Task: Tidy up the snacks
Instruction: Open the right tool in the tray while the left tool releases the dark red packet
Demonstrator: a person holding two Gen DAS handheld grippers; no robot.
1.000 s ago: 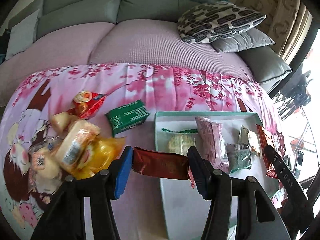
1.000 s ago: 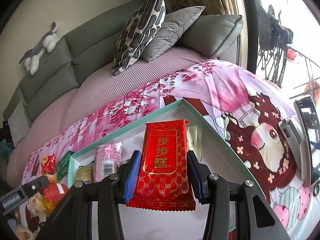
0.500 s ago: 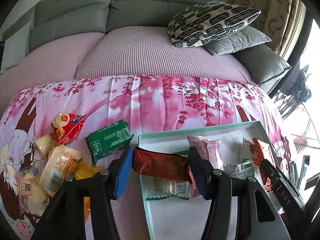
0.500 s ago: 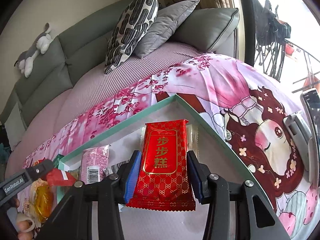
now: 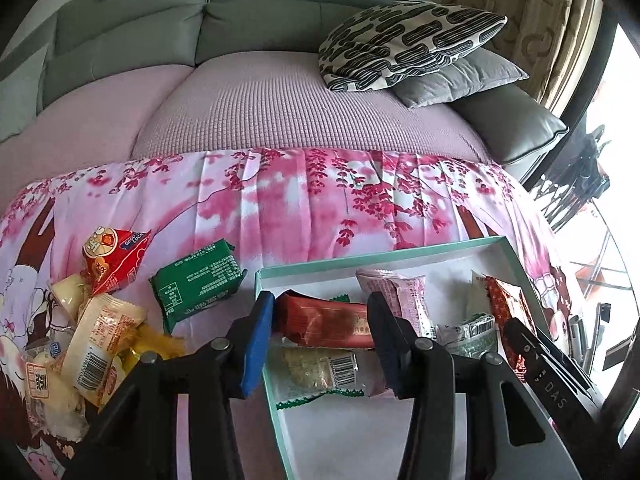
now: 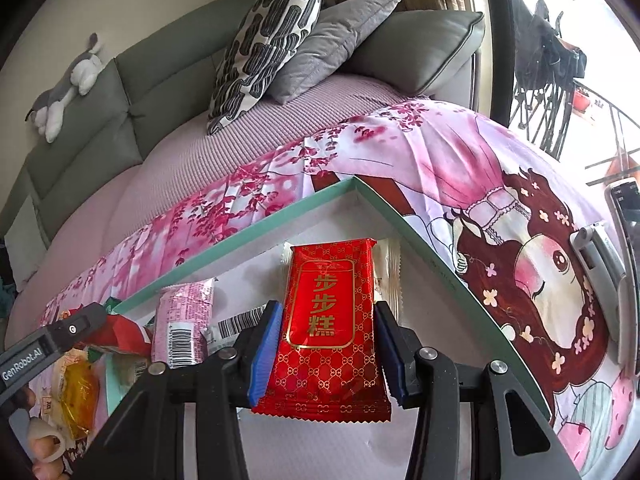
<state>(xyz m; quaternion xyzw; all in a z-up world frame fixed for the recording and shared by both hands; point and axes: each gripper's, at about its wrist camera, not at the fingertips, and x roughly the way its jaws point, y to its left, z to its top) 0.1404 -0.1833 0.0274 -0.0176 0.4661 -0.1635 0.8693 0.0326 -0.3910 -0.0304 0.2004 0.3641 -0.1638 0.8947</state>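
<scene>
A: Largest first. Sofa (image 5: 280, 100) behind, pink floral cloth (image 5: 300, 208) over the desk. On the cloth sits the teal-rimmed tray (image 5: 400, 254), white inside, already holding about 4 packets, among them a pink packet (image 5: 396, 292).

B: Loose stock?

A: Left of the tray, still on the cloth: a green packet (image 5: 196, 284), a red triangular pack (image 5: 112, 260) and a heap of yellow-wrapped snacks (image 5: 100, 332).

B: Grippers?

A: 2, both loaded. Left gripper (image 5: 320, 332): jaws closed across the ends of a dark red bar (image 5: 324, 322), held over the tray's near-left corner, above a pale barcoded packet (image 5: 312, 368). Right gripper (image 6: 326, 354): jaws narrow, clamped on the sides of a red gold-lettered packet (image 6: 328, 320), over the tray's far-right corner.

B: Step?

A: Judged: placing phase, both items over the tray, neither set down.

B: Next?

A: Lower each onto bare tray floor, spread the jaws, withdraw without dragging neighbours. Then fetch the loose pile.
</scene>
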